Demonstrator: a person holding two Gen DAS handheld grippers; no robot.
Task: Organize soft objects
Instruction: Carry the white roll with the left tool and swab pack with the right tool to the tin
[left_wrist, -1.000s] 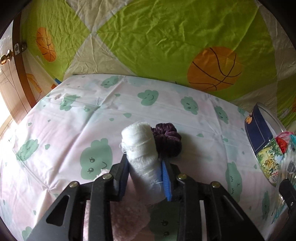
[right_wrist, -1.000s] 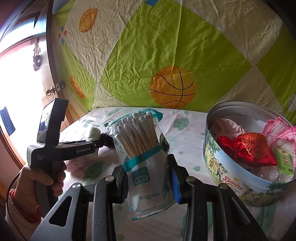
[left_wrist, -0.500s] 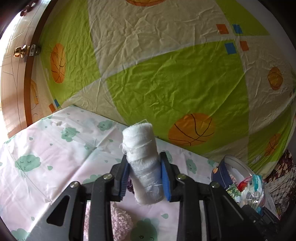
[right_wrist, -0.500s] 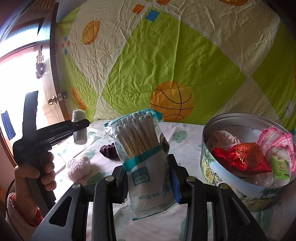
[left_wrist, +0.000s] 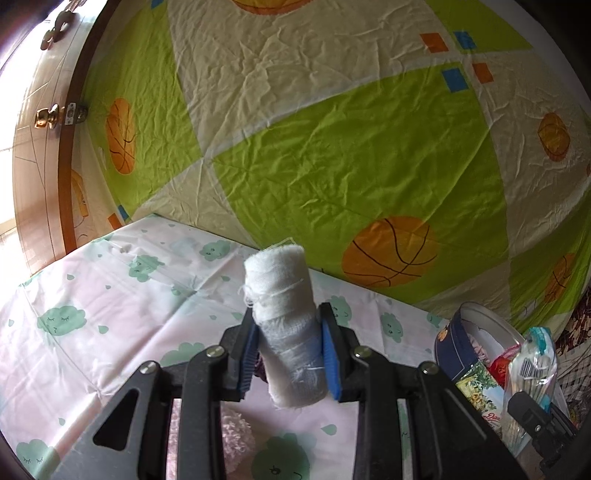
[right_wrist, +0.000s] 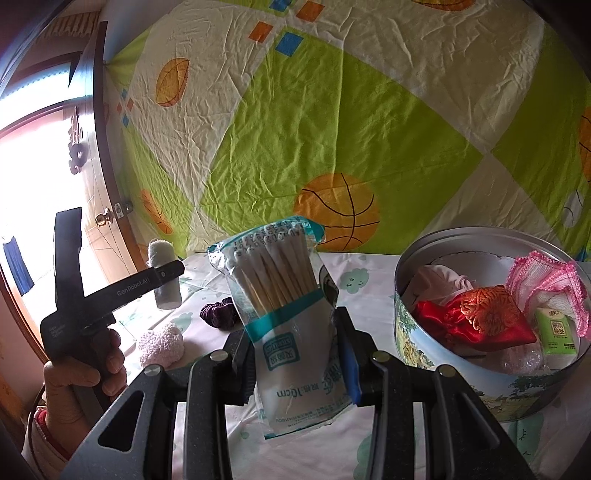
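My left gripper is shut on a white gauze roll and holds it upright above the table; the roll also shows in the right wrist view. My right gripper is shut on a bag of cotton swabs, raised left of the round biscuit tin. The tin holds a red pouch, a pink-edged cloth and a green tissue pack. A pink fluffy ball and a dark purple scrunchie lie on the tablecloth.
The cloud-print tablecloth covers the table. A green and cream basketball sheet hangs behind it. A wooden door with a brass knob stands at the left. The tin sits at the table's right.
My left gripper has lifted the gauze roll up off the table, away from the scrunchie and pink ball. My right gripper has risen slightly with the swab bag.
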